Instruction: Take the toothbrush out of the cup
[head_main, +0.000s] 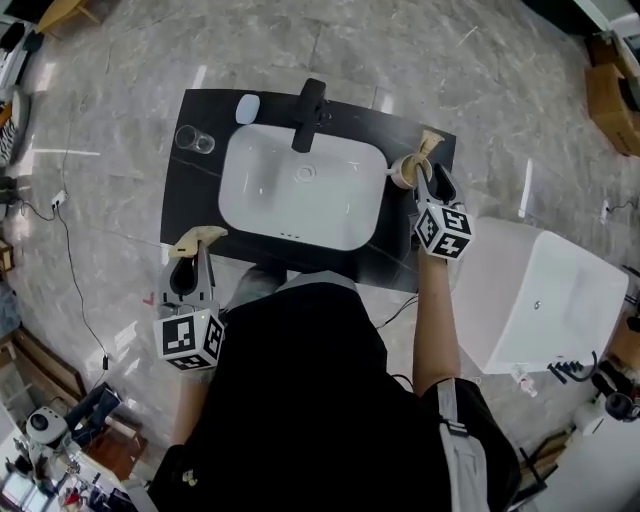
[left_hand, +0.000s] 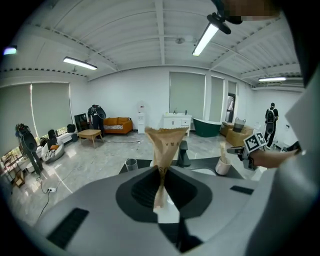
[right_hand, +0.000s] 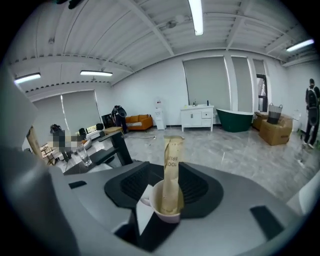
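The black top (head_main: 300, 400) of the person carrying my rig fills the near edge. Beyond it lie the dark counter (head_main: 200, 130) and the white basin (head_main: 262, 212). The left gripper (head_main: 196, 248) is clamped on a paper packet (head_main: 200, 236). The right gripper (head_main: 428, 180) stands wide around the cup (head_main: 403, 172) at the counter's right end. The toothbrush (head_main: 428, 143) stands in the cup, wrapped, its long axis near upright. I'd rise, grip it above the rim, then draw straight up.
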